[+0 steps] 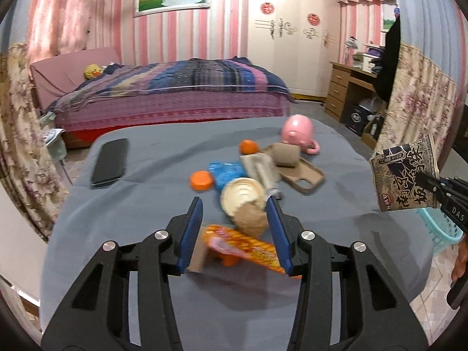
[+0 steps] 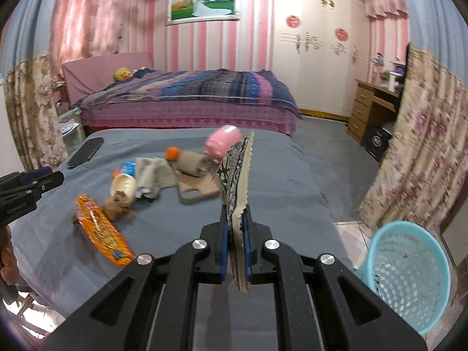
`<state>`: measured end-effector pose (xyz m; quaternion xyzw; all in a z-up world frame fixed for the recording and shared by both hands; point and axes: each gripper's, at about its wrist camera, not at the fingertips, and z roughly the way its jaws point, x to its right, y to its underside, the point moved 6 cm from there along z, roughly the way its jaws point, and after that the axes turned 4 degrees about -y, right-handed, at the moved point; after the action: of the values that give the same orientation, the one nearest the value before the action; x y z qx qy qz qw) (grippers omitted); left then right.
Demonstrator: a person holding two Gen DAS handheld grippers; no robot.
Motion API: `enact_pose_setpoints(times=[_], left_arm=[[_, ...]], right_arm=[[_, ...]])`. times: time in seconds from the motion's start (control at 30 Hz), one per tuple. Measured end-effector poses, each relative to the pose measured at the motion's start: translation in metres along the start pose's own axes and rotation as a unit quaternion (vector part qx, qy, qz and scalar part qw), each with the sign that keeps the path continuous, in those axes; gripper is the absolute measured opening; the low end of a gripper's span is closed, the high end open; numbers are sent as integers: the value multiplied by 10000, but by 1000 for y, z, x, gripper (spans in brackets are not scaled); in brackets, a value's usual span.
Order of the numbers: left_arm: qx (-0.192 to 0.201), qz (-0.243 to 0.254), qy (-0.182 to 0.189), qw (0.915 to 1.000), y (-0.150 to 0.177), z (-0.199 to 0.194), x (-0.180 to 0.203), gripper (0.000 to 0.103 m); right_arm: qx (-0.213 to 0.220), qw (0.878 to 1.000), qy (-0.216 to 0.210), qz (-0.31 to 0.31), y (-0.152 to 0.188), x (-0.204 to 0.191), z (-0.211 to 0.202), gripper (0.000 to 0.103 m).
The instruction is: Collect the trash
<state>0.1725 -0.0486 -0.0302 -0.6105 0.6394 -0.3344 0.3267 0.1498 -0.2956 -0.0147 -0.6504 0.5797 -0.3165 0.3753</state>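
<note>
My right gripper (image 2: 235, 219) is shut on a dark patterned snack packet (image 2: 236, 172), held upright above the grey table; the packet also shows in the left wrist view (image 1: 405, 174). My left gripper (image 1: 235, 204) is open, its jaws either side of an orange snack wrapper (image 1: 245, 247) and a crumpled brown paper wad (image 1: 251, 218). The wrapper (image 2: 101, 231) and wad (image 2: 118, 203) also show in the right wrist view. A light blue mesh trash basket (image 2: 409, 275) stands on the floor right of the table.
On the grey table (image 1: 146, 219) lie a round cream lid (image 1: 242, 194), an orange cap (image 1: 201, 180), a blue wrapper (image 1: 226, 172), a tan phone case (image 1: 304, 177), a paper roll (image 1: 286, 155), a pink mug (image 1: 298, 131), an orange fruit (image 1: 248, 147) and a black phone (image 1: 109, 162).
</note>
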Motion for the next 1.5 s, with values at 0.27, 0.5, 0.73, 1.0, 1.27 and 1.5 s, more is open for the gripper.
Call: enact_pose_setpoints(times=[0.27,0.5,0.73,1.0,1.27,1.5], left_arm=[[-195,-15,379,9991,-8,23,43,33],[-151,62,-51,9999,-6,23,16,54],[-201,-385,-828,9956,12,7,-91,84],[-388,-591,-899,9934,28,14,-132,89],[-779,-319,-207,9962,51,49,-86,89],[-1026,-359,220,9938,54,72,-76,88]], right_arm=[[145,9975,604,326,4,74,-33,9],[25,9959,796,433,13,104,-30,9],[54,9977,543,408,11,71,-13,9],[-50,9984,468,309,13,40,-2,9],[-211,9975,572,349,18,42,-2,9],[-297,9969,619,383,24,49,2,9]])
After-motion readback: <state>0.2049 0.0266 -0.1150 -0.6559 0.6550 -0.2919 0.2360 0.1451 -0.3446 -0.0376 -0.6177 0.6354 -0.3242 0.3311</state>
